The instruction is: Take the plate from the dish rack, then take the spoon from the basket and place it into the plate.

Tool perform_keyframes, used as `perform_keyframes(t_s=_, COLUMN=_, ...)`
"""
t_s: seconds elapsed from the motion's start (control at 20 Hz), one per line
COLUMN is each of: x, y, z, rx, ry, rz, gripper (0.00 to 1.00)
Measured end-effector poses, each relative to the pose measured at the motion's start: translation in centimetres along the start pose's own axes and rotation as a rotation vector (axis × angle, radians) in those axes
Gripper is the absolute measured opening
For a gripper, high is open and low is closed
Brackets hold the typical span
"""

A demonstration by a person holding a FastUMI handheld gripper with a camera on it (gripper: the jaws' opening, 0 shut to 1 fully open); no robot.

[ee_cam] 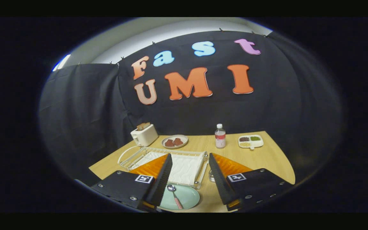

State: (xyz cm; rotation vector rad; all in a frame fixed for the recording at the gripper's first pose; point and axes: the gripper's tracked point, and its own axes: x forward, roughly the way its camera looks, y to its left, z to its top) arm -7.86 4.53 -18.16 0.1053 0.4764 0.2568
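Table [267, 156] of pale wood is filling the lower half of the scene, carrying every other item, with black cloth hanging behind it. Gripper [190, 174] is hovering above the near part of the table with its two black fingers [163, 179] standing well apart and nothing between their pads; orange panels are showing along the outer side of each finger. Dish rack [133, 156], a white wire frame with a white mat inside, is lying just beyond the fingertips and partly behind the left finger; no dish is standing in it. Plate [188, 198], pale green and round, is resting flat on the table nearer than the rack, between the two fingers and tucked partly under the left one. Toaster [144, 134], cream coloured with slices showing at its top, is standing at the far left corner of the table. Small plate [175, 141] holding brown pieces is sitting just right of the toaster. Divided tray [250, 141] with three fillings is lying at the far right. Bottle [220, 136] with a white cap is standing upright between the small plate and the tray. Spoon [174, 195], with a metal bowl and a pink handle, is lying inside the green plate, apart from both fingers.
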Motion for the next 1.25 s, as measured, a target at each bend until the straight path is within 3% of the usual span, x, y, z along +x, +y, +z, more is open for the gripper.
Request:
perform_keyframes(t_s=0.15, x=-0.3, y=-0.1, z=3.6, rx=0.0, ry=-0.084, rz=-0.009, gripper=0.84)
perform_keyframes(t_s=0.45, x=-1.1, y=0.1, z=6.7, rx=-0.061, ry=-0.145, rz=-0.022, gripper=0.97)
perform_keyframes(t_s=0.95, x=-1.4, y=-2.5, z=10.9, rx=-0.131, ry=-0.251, rz=-0.182, gripper=0.97)
perform_keyframes(t_s=1.1, x=-1.5, y=-4.7, z=11.7, rx=-0.162, ry=-0.278, rz=-0.281, gripper=0.97)
perform_keyframes(t_s=1.25, x=-1.6, y=-5.3, z=11.8, rx=-0.125, ry=-0.281, rz=-0.313, gripper=0.97)
